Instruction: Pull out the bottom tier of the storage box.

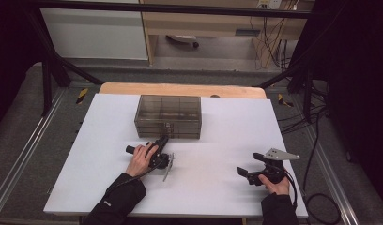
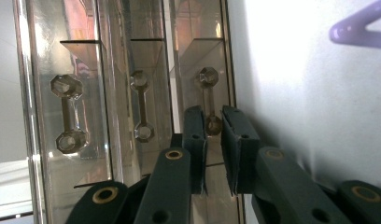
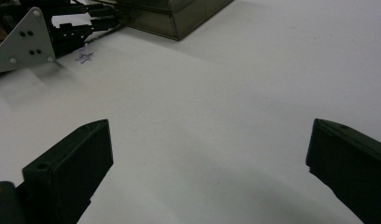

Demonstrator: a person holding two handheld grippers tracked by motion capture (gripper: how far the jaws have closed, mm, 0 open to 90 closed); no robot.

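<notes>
We have the left gripper (image 2: 213, 140) up against the near face of the smoky, see-through plastic drawer cabinet (image 1: 168, 116), which sits at the far middle of the white tabletop (image 1: 218, 154). Its three drawers are stacked one over another, each with a clear dumbbell-shaped handle. In the left gripper view, turned on its side, our jaws stand on either side of the lowest drawer's handle (image 2: 208, 100), at its near knob. They are narrowed to a slim gap, and we cannot tell whether the pads actually press on the handle yet.

We judge the cabinet light, stiff and smooth, likely to slide on the table if we pull hard. The handle is hard, glossy plastic and probably slippery, so the thin bar between the two faceted knobs is the place to pinch, where the knobs would stop the pads slipping off.

Our right gripper (image 1: 249, 174) rests over the near right of the table with its jaws wide apart and nothing between them. A small purple star (image 3: 84, 56) lies near the left gripper.
</notes>
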